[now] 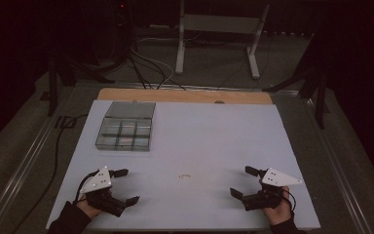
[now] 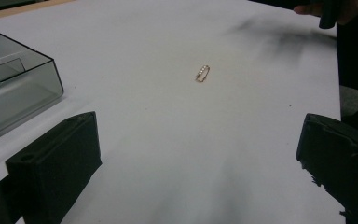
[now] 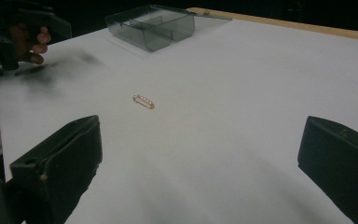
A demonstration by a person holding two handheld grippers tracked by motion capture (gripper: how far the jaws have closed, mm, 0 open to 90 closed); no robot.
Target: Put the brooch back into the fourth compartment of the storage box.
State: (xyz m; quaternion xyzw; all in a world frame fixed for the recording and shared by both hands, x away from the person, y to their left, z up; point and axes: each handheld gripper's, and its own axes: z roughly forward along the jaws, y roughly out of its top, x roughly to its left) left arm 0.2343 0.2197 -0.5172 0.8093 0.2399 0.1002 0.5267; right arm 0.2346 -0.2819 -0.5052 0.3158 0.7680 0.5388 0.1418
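**A:** Two questions on the layout. First, what is the largest item?

**B:** The desk (image 1: 214, 141). It has a pale, flat top with a strip of wood showing along its far edge, and it stands on a grey floor (image 1: 214, 68) crossed by dark cables.

**A:** Next in size?

**B:** A clear compartment box (image 1: 124, 131), lid folded back, at the far left of the desk. Its tray is split into small cells; whether they hold anything cannot be told.

**A:** State of the left tongs (image 1: 124, 186)?

**B:** Held in the person's left hand (image 1: 88, 204) at the near left corner. Jaws spread wide, nothing between them. In the left gripper view both black jaws stand apart over bare desk surface.

**A:** Right tongs (image 1: 243, 181)?

**B:** Same condition. The right hand (image 1: 277, 210) holds them at the near right corner, jaws wide apart and holding nothing.

**A:** Smallest item?

**B:** A small gold-coloured pin (image 2: 202, 73) with a row of pale stones. It lies flat on the desk, between the two tongs and well apart from both, nearer the front edge than the box. The right gripper view shows it (image 3: 143, 101) ahead of the open jaws, untouched.
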